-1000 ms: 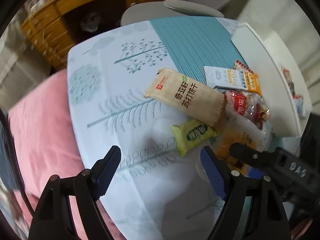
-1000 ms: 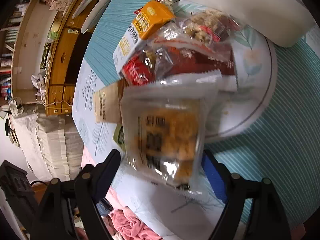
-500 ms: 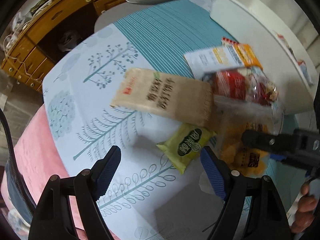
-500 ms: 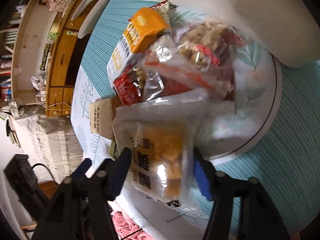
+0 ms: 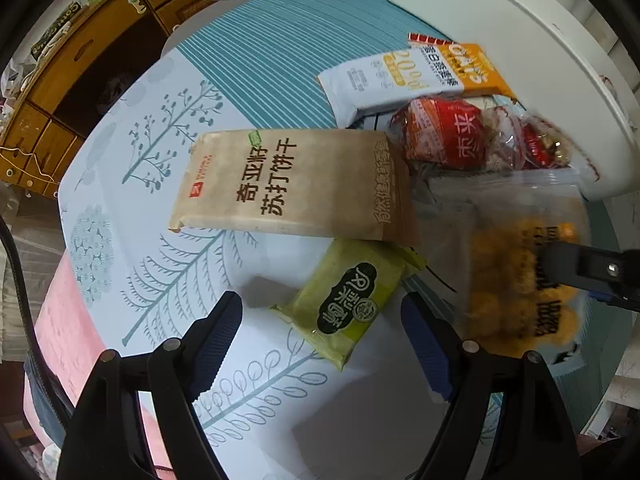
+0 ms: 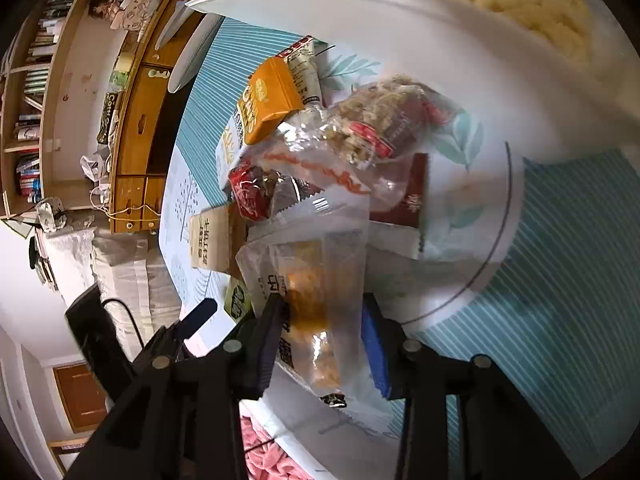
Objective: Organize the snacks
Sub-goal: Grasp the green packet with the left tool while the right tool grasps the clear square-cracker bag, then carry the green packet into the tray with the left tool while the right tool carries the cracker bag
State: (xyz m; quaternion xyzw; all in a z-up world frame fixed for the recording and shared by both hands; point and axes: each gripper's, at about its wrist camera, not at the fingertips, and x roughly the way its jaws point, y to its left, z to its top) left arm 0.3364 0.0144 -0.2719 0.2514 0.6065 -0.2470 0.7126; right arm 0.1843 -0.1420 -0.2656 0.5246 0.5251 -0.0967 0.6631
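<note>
My right gripper is shut on a clear bag of yellow snacks, which also shows blurred in the left wrist view with a right finger across it. My left gripper is open and empty, hovering just over a green packet. Behind the packet lies a brown cracker pack, then a red bag and a white-and-orange oat pack. These also show in the right wrist view: the oat pack, the red bag, the cracker pack.
A white round plate with a dark rim line lies under the snack pile on the teal striped cloth. A large white tray stands behind, holding pale snacks. Wooden cabinet and pink fabric lie beyond the table edge.
My right gripper closed onto the clear bag of yellow snacks and lifted it a little. My left gripper moved forward toward the green packet, staying open.
</note>
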